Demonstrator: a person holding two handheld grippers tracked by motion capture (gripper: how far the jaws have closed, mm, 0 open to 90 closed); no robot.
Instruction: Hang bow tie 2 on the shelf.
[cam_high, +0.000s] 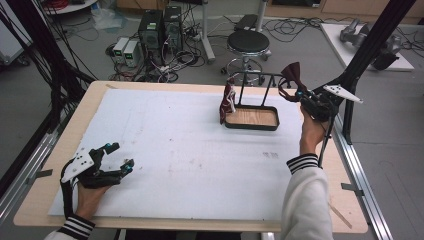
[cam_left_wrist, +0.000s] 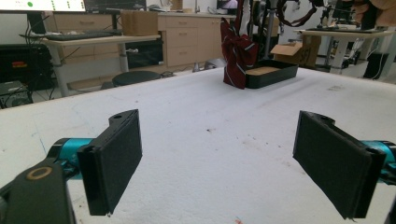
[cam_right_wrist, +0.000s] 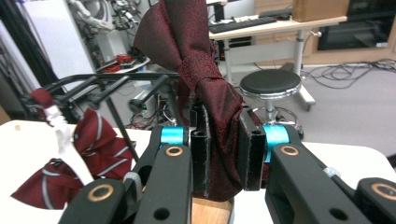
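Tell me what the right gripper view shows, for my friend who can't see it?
The right gripper has its two black jaws shut on a dark red bow tie, which sticks up above them. Behind it to the left, a striped red bow tie hangs from a black rack, and a black stool stands on the floor farther back.

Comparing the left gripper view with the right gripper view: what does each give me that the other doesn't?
Left gripper view alone: the left gripper with jaws wide apart, nothing between them, over the white table cover. Right gripper view alone: the right gripper shut on a plain dark red bow tie, plus a round stool behind. Both: the striped bow tie hanging on the black rack above the tray.
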